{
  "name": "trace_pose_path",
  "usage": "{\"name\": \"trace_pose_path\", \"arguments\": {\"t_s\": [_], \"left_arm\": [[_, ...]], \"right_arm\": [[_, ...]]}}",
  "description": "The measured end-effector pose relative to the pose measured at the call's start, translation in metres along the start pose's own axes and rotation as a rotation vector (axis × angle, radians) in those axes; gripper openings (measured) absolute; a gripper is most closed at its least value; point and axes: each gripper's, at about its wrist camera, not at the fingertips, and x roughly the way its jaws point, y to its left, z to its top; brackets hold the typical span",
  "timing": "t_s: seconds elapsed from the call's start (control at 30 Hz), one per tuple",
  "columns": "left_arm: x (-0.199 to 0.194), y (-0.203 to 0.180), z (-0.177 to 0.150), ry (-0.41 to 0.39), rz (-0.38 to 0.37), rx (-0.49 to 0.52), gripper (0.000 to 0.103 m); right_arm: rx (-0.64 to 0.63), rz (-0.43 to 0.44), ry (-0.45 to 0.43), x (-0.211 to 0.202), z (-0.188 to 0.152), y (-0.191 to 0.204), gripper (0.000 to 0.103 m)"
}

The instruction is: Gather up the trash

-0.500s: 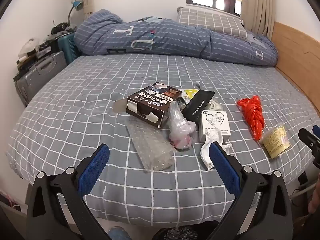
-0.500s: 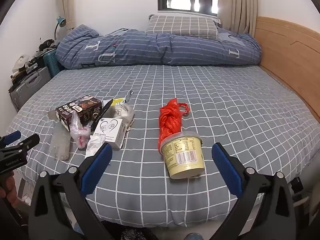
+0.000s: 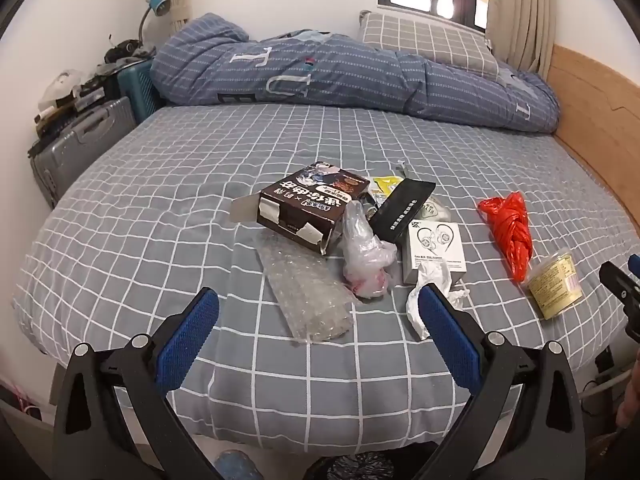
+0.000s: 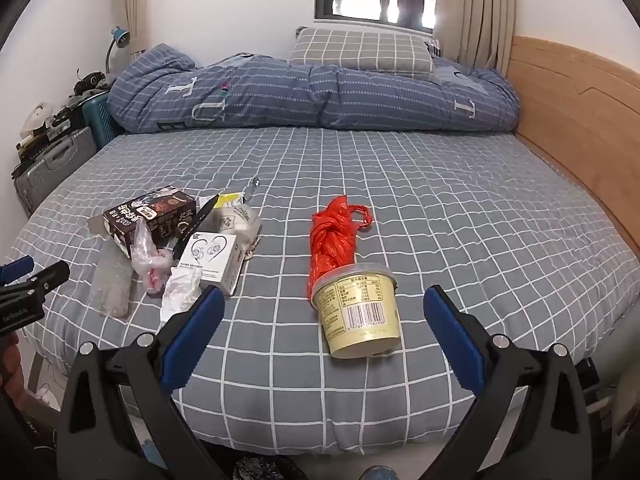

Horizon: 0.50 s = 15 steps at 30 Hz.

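Observation:
Trash lies on the grey checked bed. In the left wrist view: a brown carton, bubble wrap, a clear plastic bag, a black sleeve, a white earphone box, a crumpled tissue, a red plastic bag and a yellow tub. My left gripper is open, just short of the bubble wrap. My right gripper is open around the yellow tub, which lies on its side below the red bag. Both are empty.
A folded blue duvet and a checked pillow lie at the far end. A wooden headboard runs along the right. Suitcases stand at the left. The bed's near edge is just below the grippers.
Both grippers have moved slightly forward toward the trash. The jaws stay open and nothing has been picked up.

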Motion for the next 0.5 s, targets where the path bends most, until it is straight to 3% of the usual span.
{"name": "trace_pose_path", "arguments": {"t_s": [0.5], "left_arm": [[0.006, 0.004, -0.002, 0.016, 0.003, -0.008, 0.097]], "right_arm": [[-0.009, 0.001, 0.010, 0.010, -0.004, 0.004, 0.096]]}}
